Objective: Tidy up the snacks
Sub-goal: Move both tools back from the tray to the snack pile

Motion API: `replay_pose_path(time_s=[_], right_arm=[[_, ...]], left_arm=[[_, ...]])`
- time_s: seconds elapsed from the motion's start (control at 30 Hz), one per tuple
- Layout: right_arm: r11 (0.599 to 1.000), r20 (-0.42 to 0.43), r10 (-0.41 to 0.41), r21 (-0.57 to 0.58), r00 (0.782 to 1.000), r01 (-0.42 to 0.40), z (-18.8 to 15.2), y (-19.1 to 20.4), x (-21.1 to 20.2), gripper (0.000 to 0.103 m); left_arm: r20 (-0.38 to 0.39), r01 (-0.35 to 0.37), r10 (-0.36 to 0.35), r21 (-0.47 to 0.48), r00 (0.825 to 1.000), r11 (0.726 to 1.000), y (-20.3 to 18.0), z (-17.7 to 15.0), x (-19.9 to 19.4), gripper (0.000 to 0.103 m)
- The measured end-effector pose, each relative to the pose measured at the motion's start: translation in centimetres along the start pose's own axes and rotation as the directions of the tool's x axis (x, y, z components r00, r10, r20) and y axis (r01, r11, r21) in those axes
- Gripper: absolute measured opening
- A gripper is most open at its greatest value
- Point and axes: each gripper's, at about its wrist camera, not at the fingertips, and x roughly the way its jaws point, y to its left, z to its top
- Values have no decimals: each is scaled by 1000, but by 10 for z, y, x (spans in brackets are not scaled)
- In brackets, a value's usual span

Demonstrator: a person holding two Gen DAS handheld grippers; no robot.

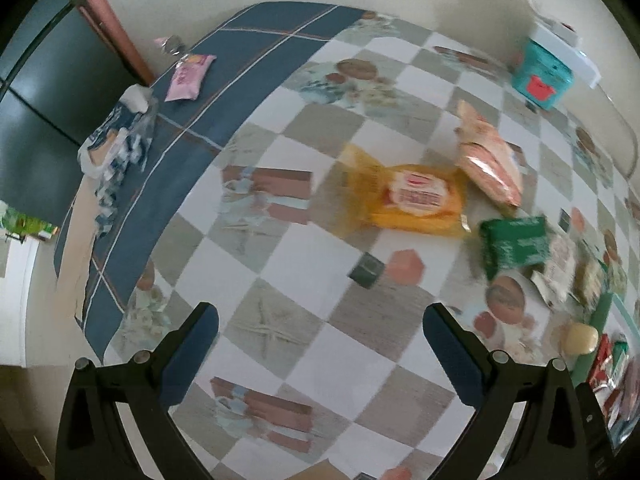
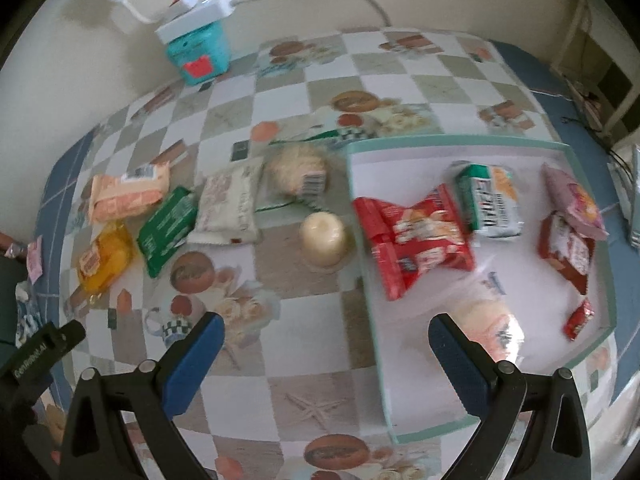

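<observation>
Partly done: several packets lie in the tray [image 2: 592, 240]; the yellow packet [image 1: 416, 200], green packet [image 1: 514, 246] and others wait on the table [image 2: 312, 400]. Left gripper [image 1: 320, 344] and right gripper [image 2: 326, 354] both spread, empty.

Snack packets [image 2: 416, 236] in the tray [image 2: 460, 145], others [image 2: 168, 220] left of it.

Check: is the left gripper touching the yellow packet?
Apart. In the left wrist view the open left gripper shows bare tablecloth between its fingertips and the yellow packet.
</observation>
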Motion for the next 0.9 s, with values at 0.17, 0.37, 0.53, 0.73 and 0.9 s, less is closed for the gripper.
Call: replay_pose_path(time_s=[0.17, 0.37, 0.53, 0.73, 0.9], right_arm=[[999, -7, 18, -31, 1000, -19, 1, 11, 10, 103], [999, -5, 22, -45, 1000, -22, 7, 12, 17, 103], [997, 8, 58, -54, 998, -57, 16, 13, 18, 103], [993, 28, 89, -75, 996, -86, 28, 19, 21, 103], [991, 39, 118, -62, 992, -116, 38, 21, 26, 103]], left_arm=[[-28, 9, -10, -39, 1000, 999, 16, 4, 12, 102], [-46, 30, -33, -68, 998, 997, 23, 9, 19, 102], [-51, 51, -56, -92, 997, 994, 30, 21, 24, 102], [-32, 98, -103, -124, 994, 987, 35, 39, 25, 102], [-24, 130, -134, -136, 991, 982, 33, 49, 29, 102]])
